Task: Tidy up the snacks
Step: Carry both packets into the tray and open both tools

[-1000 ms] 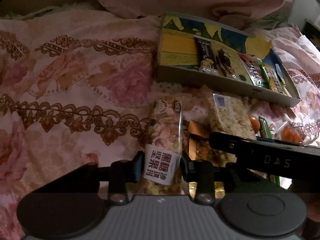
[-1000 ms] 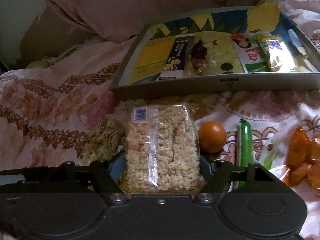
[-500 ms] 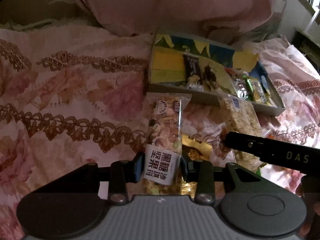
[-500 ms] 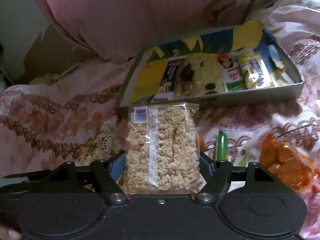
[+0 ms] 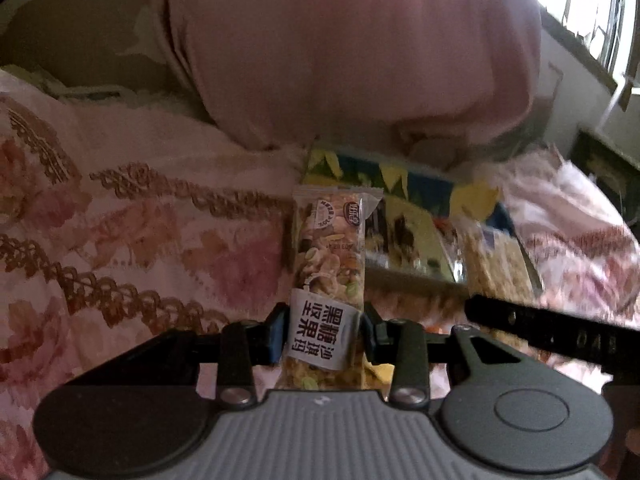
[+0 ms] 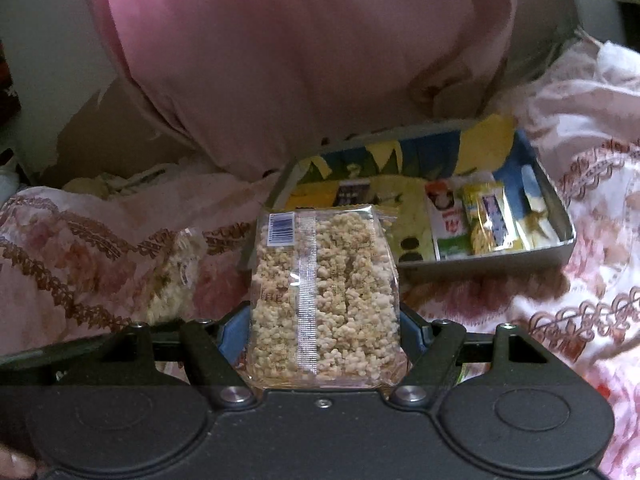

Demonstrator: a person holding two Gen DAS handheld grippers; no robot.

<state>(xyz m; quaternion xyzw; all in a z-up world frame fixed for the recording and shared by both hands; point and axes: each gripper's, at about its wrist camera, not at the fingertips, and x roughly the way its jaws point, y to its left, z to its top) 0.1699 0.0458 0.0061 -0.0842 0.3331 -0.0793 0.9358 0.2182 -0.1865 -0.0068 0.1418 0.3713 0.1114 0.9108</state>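
Observation:
My left gripper (image 5: pixel 323 332) is shut on a long nut bar packet (image 5: pixel 329 256) with a white label, held up above the flowered bedspread. My right gripper (image 6: pixel 324 332) is shut on a clear pack of puffed rice cakes (image 6: pixel 324 292), also lifted. Ahead of both lies a shallow box (image 6: pixel 552 258) with a blue and yellow lining, holding several small snack packets (image 6: pixel 490 216). The box also shows in the left wrist view (image 5: pixel 408 276), partly hidden behind the nut bar. The rice cake pack (image 5: pixel 498 264) and the right gripper's black body show at the right of the left wrist view.
A pink pillow (image 6: pixel 288 52) rises behind the box. The flowered bedspread (image 5: pixel 132 240) covers the bed. The nut bar held by the left gripper (image 6: pixel 172 276) shows at left in the right wrist view.
Both grippers have lifted their packs off the bedspread and risen. The loose snacks on the bed have dropped out of view. The box now sits lower and farther in both views.

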